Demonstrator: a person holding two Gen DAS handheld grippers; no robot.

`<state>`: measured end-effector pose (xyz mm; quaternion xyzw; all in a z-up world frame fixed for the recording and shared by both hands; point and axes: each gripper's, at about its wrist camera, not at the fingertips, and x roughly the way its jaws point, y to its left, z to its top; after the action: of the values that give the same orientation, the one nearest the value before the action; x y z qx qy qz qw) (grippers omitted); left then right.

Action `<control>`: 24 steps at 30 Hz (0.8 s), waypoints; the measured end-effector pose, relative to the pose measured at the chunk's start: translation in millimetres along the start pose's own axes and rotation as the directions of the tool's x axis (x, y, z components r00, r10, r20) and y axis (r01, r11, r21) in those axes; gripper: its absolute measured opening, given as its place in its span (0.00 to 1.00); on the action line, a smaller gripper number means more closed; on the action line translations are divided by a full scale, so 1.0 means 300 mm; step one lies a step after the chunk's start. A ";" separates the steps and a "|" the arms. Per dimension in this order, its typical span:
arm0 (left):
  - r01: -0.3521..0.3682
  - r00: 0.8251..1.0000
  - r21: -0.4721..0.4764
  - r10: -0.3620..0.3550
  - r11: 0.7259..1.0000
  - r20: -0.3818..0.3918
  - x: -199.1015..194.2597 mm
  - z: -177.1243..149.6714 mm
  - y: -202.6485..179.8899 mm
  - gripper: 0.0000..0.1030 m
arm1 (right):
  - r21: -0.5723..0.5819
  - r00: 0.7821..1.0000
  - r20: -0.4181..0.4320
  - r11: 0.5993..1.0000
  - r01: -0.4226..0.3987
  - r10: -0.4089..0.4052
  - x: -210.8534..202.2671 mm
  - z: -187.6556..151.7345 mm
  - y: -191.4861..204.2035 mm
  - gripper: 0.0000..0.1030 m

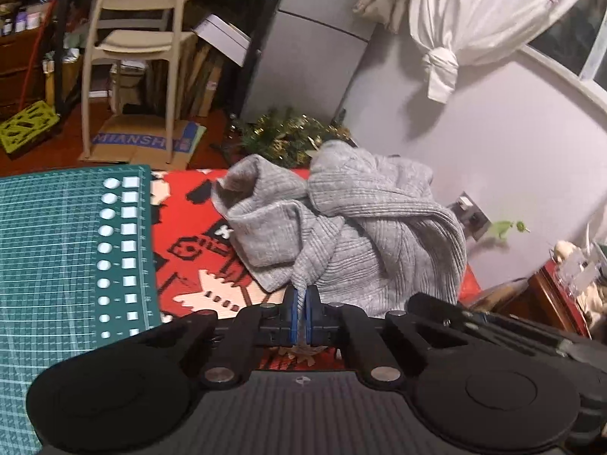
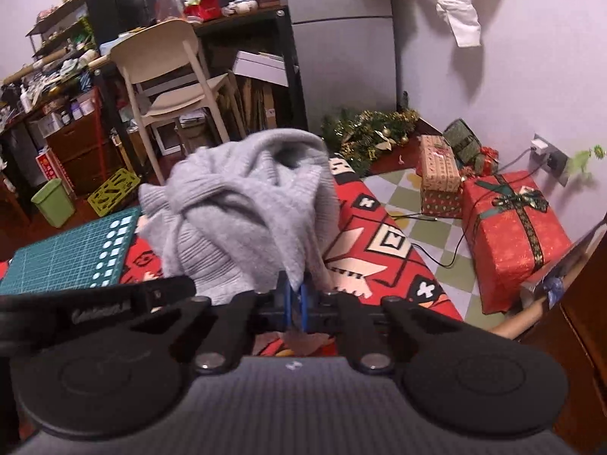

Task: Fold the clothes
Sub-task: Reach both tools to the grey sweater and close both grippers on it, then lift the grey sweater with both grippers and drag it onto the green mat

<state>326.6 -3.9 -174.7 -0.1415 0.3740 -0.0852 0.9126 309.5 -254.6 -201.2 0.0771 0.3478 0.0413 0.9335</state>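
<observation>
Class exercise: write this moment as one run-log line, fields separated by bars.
stage: grasp | left gripper: jaws shut on grey sweater | right gripper: jaws shut on grey sweater | sweater: bunched on red patterned cloth, unfolded

Two close wrist views, sharing grey sweater (image 1: 341, 227)

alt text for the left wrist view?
The left hand-held gripper is shut on an edge of a crumpled grey sweater lying on a red patterned cloth, beside a green cutting mat; a beige chair stands behind.
</observation>
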 end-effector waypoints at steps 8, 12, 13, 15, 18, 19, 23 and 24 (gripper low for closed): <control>0.030 0.999 -0.005 -0.030 1.000 0.014 -0.186 -0.019 0.003 0.03 | 0.006 0.996 0.017 0.996 -0.090 0.090 -0.208 -0.021 0.118 0.05; 0.025 0.999 -0.003 -0.025 1.000 0.021 -0.313 -0.057 0.024 0.03 | -0.005 0.992 0.007 0.992 -0.126 0.126 -0.333 -0.062 0.209 0.05; 0.024 0.999 -0.002 -0.024 1.000 0.026 -0.347 -0.070 0.029 0.03 | -0.007 0.991 0.002 0.991 -0.134 0.134 -0.366 -0.077 0.234 0.05; 0.022 0.999 -0.009 -0.022 1.000 0.034 -0.408 -0.091 0.047 0.03 | -0.006 0.989 -0.007 0.989 -0.150 0.150 -0.428 -0.113 0.279 0.05; 0.028 0.999 -0.033 -0.027 0.999 0.028 -0.503 -0.133 0.080 0.03 | -0.007 0.984 -0.022 0.984 -0.177 0.177 -0.530 -0.177 0.348 0.05; 0.028 0.999 -0.038 -0.027 0.999 0.025 -0.535 -0.148 0.091 0.03 | -0.008 0.983 -0.025 0.983 -0.184 0.184 -0.565 -0.199 0.371 0.05; 0.022 1.000 -0.063 -0.021 0.998 0.018 -0.676 -0.221 0.141 0.03 | -0.005 0.974 -0.039 0.975 -0.222 0.222 -0.715 -0.292 0.467 0.04; 0.020 1.000 -0.075 -0.019 0.997 0.020 -0.709 -0.238 0.156 0.03 | -0.007 0.972 -0.041 0.973 -0.232 0.232 -0.757 -0.316 0.495 0.04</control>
<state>128.5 81.9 -98.1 -0.1800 0.3668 -0.0786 0.9093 72.4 -127.2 -100.3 0.1106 0.3547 0.1538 0.9156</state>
